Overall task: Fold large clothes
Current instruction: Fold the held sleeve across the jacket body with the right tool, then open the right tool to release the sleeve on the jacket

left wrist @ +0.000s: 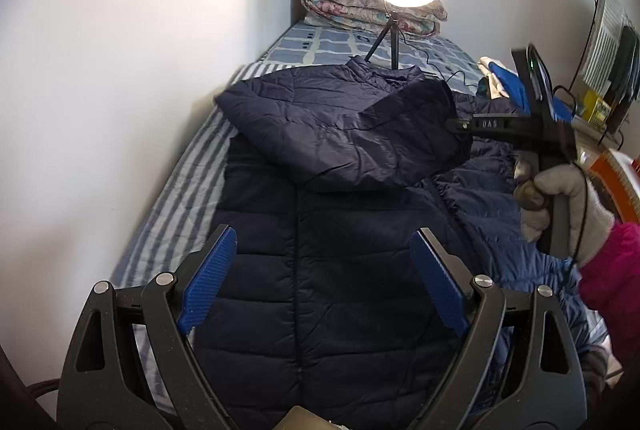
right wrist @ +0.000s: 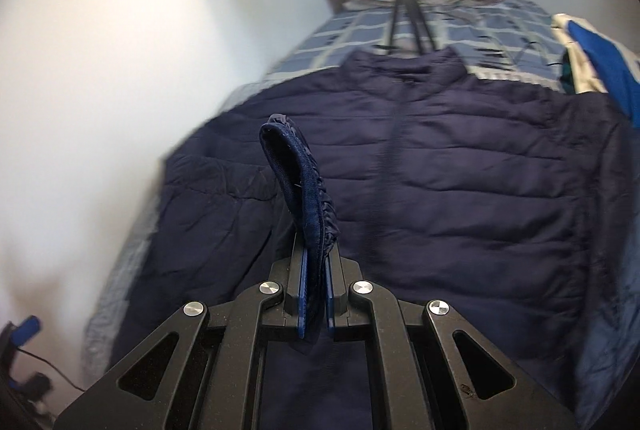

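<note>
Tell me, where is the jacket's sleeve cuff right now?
The sleeve cuff is pinched in the right gripper, held up over the navy puffer jacket lying on the bed.

Navy quilted puffer jacket (left wrist: 320, 230) flat on the bed, one sleeve (left wrist: 360, 134) lifted across its chest.

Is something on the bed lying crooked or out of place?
Only the jacket: its sleeve lies slanted across the chest, cuff pinched in the right tool. It looks mid-fold, not wrong.
</note>
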The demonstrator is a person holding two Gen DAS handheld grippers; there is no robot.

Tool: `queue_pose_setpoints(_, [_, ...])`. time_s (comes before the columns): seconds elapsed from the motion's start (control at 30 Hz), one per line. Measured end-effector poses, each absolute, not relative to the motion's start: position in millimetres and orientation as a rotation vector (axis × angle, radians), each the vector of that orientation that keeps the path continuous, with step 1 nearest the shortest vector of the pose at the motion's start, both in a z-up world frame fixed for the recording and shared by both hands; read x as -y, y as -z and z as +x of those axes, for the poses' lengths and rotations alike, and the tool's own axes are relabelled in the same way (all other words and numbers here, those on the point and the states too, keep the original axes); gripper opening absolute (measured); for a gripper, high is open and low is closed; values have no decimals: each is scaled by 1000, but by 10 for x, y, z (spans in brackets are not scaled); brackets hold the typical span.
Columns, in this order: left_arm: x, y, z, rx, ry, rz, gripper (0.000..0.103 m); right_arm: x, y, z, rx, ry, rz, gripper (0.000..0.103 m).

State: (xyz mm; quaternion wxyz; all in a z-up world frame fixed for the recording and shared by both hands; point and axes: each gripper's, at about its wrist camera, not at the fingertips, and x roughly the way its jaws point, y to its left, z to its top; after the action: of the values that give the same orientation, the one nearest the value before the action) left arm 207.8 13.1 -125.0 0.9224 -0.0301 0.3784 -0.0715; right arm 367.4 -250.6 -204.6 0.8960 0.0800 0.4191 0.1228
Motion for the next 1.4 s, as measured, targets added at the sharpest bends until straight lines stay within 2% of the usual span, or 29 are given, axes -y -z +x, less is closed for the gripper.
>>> queue_pose_setpoints(0.37, [-7, 1268, 2176, -770, 160, -40, 91, 3227, 2073, 3913, -771, -45, 151, 6])
queue_pose_setpoints(0.6, [56, 1241, 2214, -760, 176, -25, 91, 3576, 2325, 4148, -840, 52, 192, 5])
queue_pose_setpoints(1.0, [88, 1148, 2197, -732, 173, -17, 91, 3561, 2602, 4282, -941, 112, 160, 6])
queue_pose_setpoints(1.07, [80, 1112, 2180, -723, 171, -24, 91, 3566, 2566, 4255, -935, 109, 170, 9])
queue_pose_setpoints(1.23, [110, 1027, 2141, -683, 169, -1, 91, 3572, 2369, 4080, -890, 118, 162, 33])
queue_pose_setpoints(1.4, [202, 925, 2089, -635, 190, 27, 91, 3629, 2029, 3747, -828, 80, 200, 34])
